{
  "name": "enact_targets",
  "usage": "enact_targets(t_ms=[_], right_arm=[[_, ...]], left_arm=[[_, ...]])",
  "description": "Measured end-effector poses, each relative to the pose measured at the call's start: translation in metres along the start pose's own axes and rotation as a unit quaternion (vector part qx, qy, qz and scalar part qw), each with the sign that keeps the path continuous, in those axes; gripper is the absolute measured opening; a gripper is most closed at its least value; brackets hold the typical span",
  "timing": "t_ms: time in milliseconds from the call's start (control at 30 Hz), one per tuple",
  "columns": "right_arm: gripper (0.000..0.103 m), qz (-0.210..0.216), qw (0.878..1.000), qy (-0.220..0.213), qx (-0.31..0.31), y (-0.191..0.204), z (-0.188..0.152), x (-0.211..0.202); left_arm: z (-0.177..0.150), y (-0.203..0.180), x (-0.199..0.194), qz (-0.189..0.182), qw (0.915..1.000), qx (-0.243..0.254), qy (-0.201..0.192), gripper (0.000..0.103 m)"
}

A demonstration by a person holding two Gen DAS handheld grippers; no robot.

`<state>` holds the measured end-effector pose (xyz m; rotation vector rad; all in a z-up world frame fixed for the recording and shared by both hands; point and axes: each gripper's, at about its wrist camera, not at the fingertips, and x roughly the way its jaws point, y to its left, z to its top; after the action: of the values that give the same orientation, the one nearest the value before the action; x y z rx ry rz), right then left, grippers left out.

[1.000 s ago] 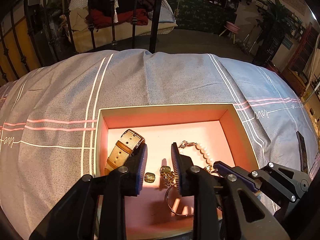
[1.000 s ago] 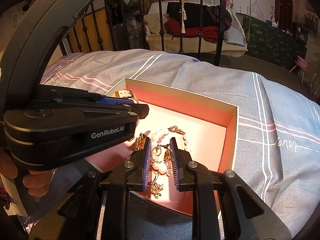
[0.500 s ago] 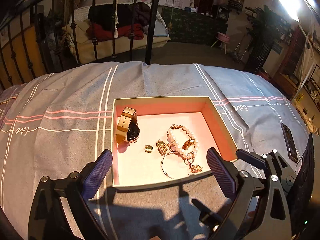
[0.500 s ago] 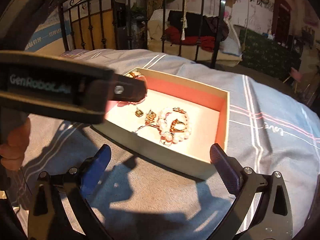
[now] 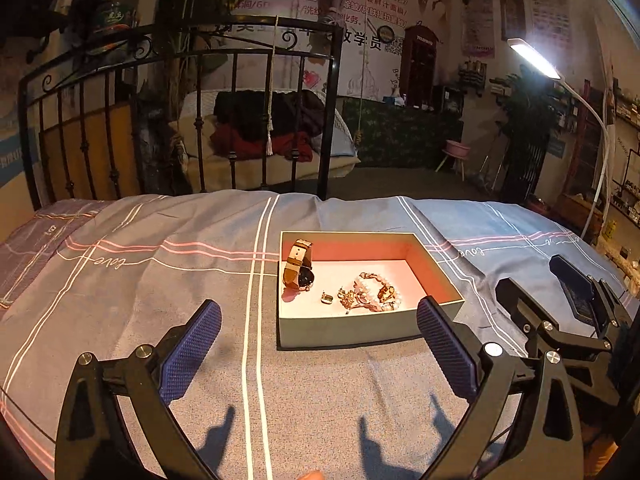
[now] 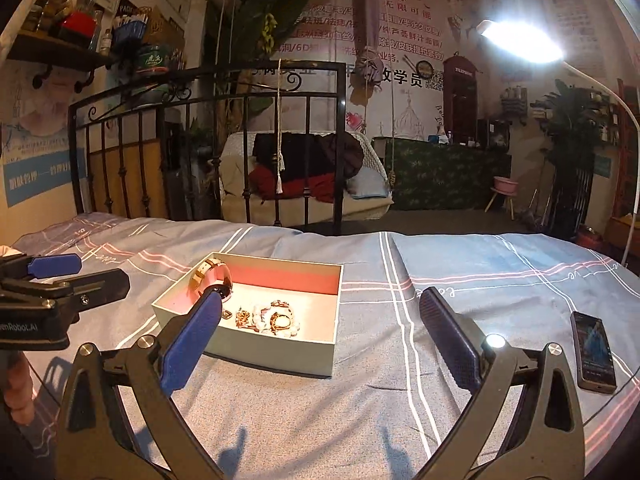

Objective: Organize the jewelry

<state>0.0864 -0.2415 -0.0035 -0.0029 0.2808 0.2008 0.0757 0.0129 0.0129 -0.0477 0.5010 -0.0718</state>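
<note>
Now the jewelry all lies inside the box (image 5: 362, 330), which sits on the grey striped bedspread (image 5: 168, 280): the watch (image 5: 298, 268) leans against the left wall on its tan strap, a small square stud (image 5: 327, 299) lies just beside it on the floor of the box, and the pearl bracelet (image 5: 378, 292) is heaped together with the gold chains nearer the right wall. A second ago both tools were down in the box, the left one narrowed between the watch and the stud, the right one narrowed around the rings and pearls; since then both have drawn back well clear of the box, and the box now looks small in each view. The left gripper (image 5: 318, 354) stands spread to its widest with nothing between its blue pads; the right gripper (image 6: 320, 340) is likewise splayed wide and empty, its jaws having just opened. Nothing was carried out with either tool, so I judge the last pieces have been let go and the sorting is at or close to its end. A phone (image 6: 592, 354) lies on the bedspread to the right, well apart from the box
</note>
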Motion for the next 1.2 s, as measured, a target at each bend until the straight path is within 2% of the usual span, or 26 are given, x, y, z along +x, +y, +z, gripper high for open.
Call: enact_targets(t_ms=[267, 600, 1200], right_arm=[[0.098, 0.001, 1.0, -0.016, 0.011, -0.006, 0.002, -0.02], [0.098, 0.001, 0.999, -0.034, 0.017, -0.009, 0.009, -0.032], [0.098, 0.014, 1.0, -0.023, 0.016, -0.007, 0.004, -0.025]], left_arm=[[0.001, 0.0, -0.014, 0.017, 0.9993, 0.007, -0.033, 0.096], [-0.008, -0.003, -0.02, 0.017, 0.9992, 0.011, -0.033, 0.096], [-0.009, -0.003, -0.019, 0.02, 0.9994, 0.013, -0.025, 0.096]])
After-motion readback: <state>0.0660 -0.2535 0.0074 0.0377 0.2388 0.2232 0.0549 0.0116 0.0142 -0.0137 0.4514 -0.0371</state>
